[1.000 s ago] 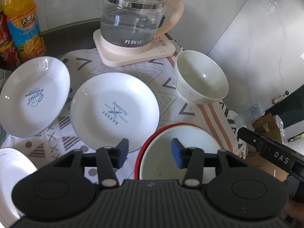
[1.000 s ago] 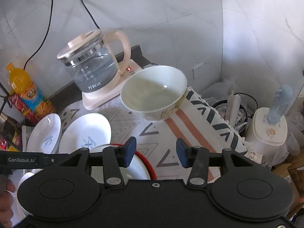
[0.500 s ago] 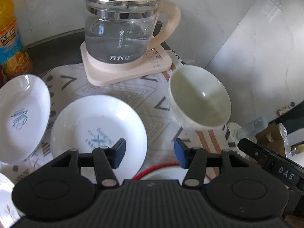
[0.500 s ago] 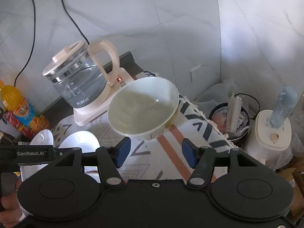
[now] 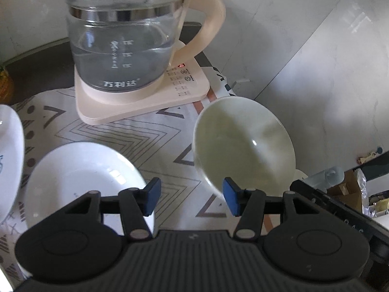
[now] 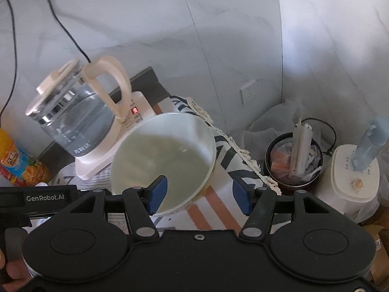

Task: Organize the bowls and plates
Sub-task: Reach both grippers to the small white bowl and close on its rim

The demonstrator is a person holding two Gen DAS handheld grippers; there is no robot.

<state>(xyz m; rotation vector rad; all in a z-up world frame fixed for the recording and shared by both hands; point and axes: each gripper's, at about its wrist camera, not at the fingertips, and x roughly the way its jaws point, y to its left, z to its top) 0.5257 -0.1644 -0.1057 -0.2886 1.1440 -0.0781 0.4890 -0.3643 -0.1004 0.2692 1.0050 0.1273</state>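
Observation:
A cream bowl (image 5: 243, 143) stands on the patterned cloth near the table's right edge; it also shows in the right wrist view (image 6: 163, 158). My right gripper (image 6: 199, 194) is open, with the near rim of the bowl between its blue pads. My left gripper (image 5: 190, 200) is open and empty, just left of the bowl, its right pad in front of the rim. A white plate (image 5: 82, 180) lies at lower left, and another plate (image 5: 9, 155) is at the left edge.
A glass kettle (image 5: 121, 41) on its cream base (image 5: 143, 97) stands behind the bowl. An orange drink bottle (image 6: 17, 163) is at far left. Beyond the table's right edge are a bin (image 6: 294, 160) and a white appliance (image 6: 355, 175).
Both grippers have moved forward toward the bowl and kettle. The red-rimmed bowl has dropped out of view under the left gripper. The right gripper's jaws have opened wider around the bowl's rim.

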